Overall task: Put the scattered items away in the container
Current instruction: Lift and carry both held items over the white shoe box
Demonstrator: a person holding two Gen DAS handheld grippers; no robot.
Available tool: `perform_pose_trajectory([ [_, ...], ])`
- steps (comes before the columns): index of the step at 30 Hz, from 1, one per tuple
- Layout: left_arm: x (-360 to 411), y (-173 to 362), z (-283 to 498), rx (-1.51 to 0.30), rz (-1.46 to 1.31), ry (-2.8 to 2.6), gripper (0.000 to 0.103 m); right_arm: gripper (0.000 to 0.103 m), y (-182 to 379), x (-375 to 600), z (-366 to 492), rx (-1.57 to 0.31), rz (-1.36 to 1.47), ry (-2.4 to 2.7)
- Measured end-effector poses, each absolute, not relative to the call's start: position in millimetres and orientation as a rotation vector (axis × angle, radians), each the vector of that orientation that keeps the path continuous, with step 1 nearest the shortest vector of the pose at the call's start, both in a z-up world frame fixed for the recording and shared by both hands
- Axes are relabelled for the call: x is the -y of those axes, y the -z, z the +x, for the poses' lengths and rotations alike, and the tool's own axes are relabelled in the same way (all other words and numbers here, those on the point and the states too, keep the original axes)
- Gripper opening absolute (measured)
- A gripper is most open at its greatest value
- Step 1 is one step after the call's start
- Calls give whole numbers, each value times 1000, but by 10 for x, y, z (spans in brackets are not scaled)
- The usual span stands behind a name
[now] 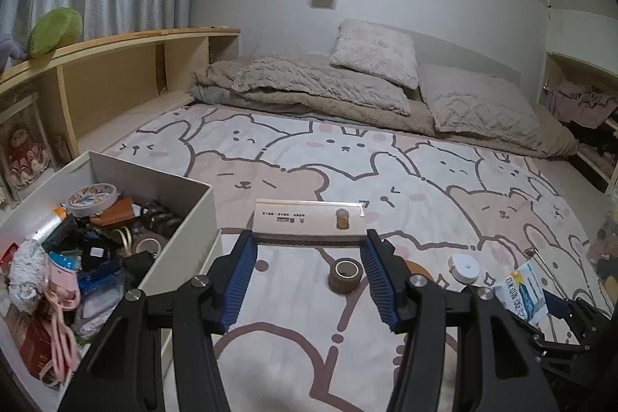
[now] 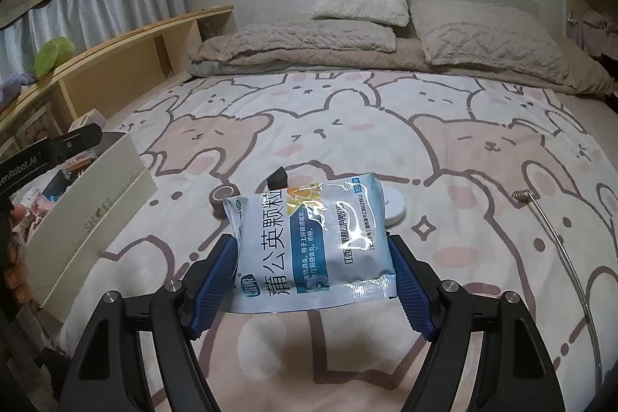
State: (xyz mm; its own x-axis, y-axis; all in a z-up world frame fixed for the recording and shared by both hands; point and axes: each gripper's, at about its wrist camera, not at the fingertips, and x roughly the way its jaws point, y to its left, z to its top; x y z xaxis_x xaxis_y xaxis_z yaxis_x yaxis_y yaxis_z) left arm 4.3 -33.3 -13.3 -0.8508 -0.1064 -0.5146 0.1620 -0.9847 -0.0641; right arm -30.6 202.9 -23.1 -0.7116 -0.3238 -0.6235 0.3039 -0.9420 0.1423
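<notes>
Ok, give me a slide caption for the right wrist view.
Right gripper clamps a blue-white medicine sachet above the bear-print blanket, shoebox at left.

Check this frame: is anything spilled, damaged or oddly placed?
Nothing looks spilled or damaged. The left gripper holds a flat box, the right gripper a blue-white sachet. A tape roll and white disc lie loose on the blanket, outside the container.

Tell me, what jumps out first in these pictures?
The blue-and-white packet is pinched in the right gripper, filling the middle of that view. The left gripper holds a flat white box above the bear-and-bunny blanket, with the crammed container to its left.
</notes>
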Motion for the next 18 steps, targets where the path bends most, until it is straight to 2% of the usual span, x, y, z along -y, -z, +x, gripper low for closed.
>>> perform_pose_trajectory([
  [18, 862, 34, 435, -141, 747, 2829, 56, 78, -221, -1474, -131, 35, 817, 2552],
])
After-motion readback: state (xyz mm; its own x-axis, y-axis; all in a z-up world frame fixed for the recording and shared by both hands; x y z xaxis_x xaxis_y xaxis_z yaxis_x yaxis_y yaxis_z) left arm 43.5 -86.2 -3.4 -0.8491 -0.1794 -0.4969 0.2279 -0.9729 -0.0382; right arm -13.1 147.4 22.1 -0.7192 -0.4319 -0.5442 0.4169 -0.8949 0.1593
